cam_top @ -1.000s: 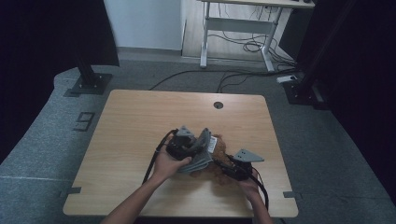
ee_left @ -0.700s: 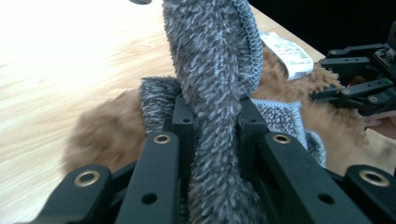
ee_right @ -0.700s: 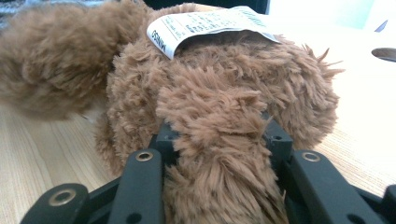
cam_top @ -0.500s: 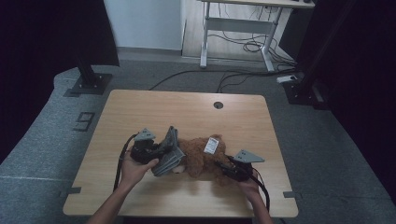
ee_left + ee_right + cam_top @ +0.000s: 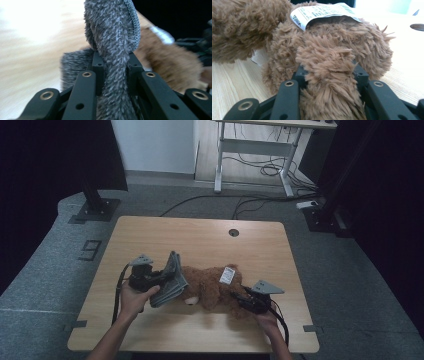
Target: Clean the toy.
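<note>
The brown teddy bear [image 5: 212, 290] lies on its side near the front of the wooden table [image 5: 200, 235]. The left gripper [image 5: 162, 279] is shut tight on its grey fuzzy garment [image 5: 171, 282], and the right gripper [image 5: 239, 299] pinches a furry leg. It looks like undressing (the clothing seems nearly off). Next, pull left gently. Grey carpet [image 5: 45, 270] and a white desk [image 5: 260, 140] lie beyond.

High view: above my side, facing forward and down on the surface [image 5: 200, 235]. Tong views: close up, sharing the teddy bear [image 5: 212, 287].
</note>
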`<move>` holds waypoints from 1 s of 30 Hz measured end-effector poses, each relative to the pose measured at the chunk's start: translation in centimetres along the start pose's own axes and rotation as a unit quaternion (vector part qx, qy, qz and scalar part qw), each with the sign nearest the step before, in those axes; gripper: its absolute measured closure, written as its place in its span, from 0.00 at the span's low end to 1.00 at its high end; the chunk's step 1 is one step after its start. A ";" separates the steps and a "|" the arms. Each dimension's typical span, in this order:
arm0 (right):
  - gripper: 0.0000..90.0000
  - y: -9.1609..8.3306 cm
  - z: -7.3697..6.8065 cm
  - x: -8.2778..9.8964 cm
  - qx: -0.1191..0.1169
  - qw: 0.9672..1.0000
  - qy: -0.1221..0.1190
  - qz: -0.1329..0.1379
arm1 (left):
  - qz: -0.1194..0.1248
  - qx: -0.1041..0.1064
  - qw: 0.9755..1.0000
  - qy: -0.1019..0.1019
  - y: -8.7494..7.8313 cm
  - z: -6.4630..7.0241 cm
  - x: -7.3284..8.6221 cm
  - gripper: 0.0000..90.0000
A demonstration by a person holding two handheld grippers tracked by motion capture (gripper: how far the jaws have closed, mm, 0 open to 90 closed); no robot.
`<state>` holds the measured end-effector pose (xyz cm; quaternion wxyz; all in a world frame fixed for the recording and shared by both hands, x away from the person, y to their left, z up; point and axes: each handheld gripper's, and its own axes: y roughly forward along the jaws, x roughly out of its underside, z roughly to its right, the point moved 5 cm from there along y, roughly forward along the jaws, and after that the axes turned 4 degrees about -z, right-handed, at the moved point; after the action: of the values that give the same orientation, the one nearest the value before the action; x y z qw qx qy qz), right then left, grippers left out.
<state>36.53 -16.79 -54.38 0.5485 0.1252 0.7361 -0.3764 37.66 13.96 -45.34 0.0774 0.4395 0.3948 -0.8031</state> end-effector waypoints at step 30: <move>0.68 0.0 -0.3 0.1 0.003 1.000 -0.016 -0.002 | -0.049 0.000 0.997 0.065 5.7 4.4 0.3 0.83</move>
<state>36.27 -16.57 -54.41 0.5590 0.1192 0.7262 -0.3819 37.32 7.10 -47.41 0.0119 0.4710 0.4198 -0.7758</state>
